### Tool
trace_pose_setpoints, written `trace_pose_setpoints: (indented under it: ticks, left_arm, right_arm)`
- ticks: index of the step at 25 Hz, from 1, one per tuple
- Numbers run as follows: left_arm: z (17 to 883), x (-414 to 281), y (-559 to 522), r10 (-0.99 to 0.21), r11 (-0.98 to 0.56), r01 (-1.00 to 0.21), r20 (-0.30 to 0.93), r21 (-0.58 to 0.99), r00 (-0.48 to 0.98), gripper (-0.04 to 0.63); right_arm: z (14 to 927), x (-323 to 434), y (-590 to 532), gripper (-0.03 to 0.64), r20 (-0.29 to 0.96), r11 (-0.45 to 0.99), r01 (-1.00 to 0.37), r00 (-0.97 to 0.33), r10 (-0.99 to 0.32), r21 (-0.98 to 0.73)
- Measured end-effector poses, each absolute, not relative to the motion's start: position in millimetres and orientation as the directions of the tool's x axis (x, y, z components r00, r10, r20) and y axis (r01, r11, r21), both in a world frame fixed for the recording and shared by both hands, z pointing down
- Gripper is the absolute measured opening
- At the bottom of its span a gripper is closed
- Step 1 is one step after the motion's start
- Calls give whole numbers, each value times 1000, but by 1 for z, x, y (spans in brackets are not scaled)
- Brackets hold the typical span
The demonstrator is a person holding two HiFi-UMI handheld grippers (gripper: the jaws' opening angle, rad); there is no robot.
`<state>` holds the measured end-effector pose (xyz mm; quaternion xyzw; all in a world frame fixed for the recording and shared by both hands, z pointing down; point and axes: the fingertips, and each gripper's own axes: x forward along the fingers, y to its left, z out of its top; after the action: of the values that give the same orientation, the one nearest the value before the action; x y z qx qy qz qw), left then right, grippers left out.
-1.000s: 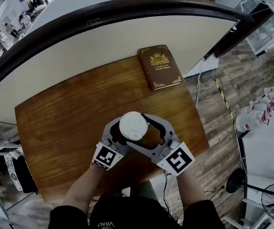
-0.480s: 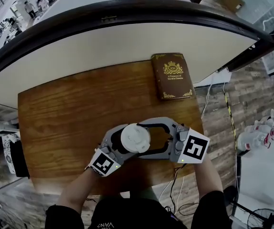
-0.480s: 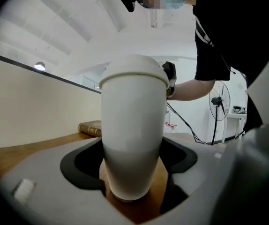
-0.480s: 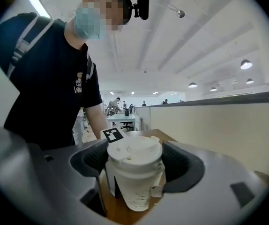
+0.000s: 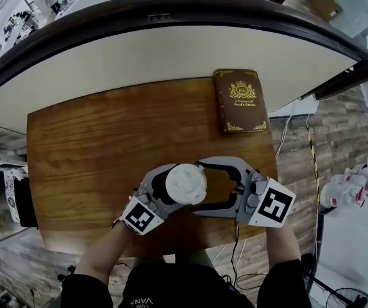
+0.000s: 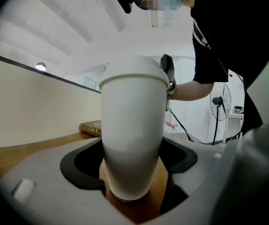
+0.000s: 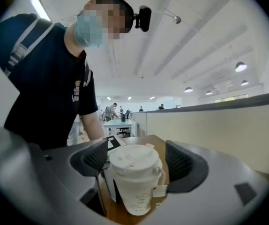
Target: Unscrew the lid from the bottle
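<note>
A white bottle [image 5: 185, 183] with a white lid [image 7: 134, 158] stands upright near the front edge of the wooden table [image 5: 94, 140]. My left gripper [image 5: 168, 188] comes in from the front left and is shut on the bottle's body [image 6: 132, 139], low down, pads against both sides. From the right, my right gripper [image 5: 200, 188] stands open with one jaw on each side of the lid; in the right gripper view a small gap shows on both sides. A small tag [image 7: 160, 190] hangs at the bottle's side.
A brown book with gold print [image 5: 240, 100] lies at the table's back right corner. A curved cream partition with a dark rim [image 5: 171, 50] runs behind the table. The table's right edge [image 5: 275, 172] is close to the right gripper.
My right gripper has swung from the front right round to the bottle's right side, and its jaws now stand wider about the lid. The left gripper keeps its hold.
</note>
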<state>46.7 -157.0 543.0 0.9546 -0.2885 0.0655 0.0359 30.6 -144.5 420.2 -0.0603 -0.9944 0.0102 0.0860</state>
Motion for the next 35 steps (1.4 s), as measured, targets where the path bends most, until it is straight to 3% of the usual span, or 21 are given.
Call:
trace_pose_setpoints:
  ticks: [4,8,11,18,35]
  left_arm:
    - [546,47,-157,-547,-828,-559,159,42,822,368]
    - [545,46,-156,-547,-827,-560,161,51,822,368]
    - [546,46,-155,-546,-826,-561,169,54,820,368]
    - [546,47,-154,-547,-824,-564,174,60,819,368]
    - [545,47,-155,-550,-823,-565,167,59,819,367]
  right_arm:
    - [410,41,-149,353,96,988,-153,-984,-152,-1]
    - [414,47,-146,353,46,903,-429,-903,-427,-26]
    - [424,43,-143,354,52,837,-543,-840,-541,-62]
    - [435,29,-146,353,116,786,-614,-788,-605,-69]
    - [435,16,-155,353,180,793,-608,-776,-605,42]
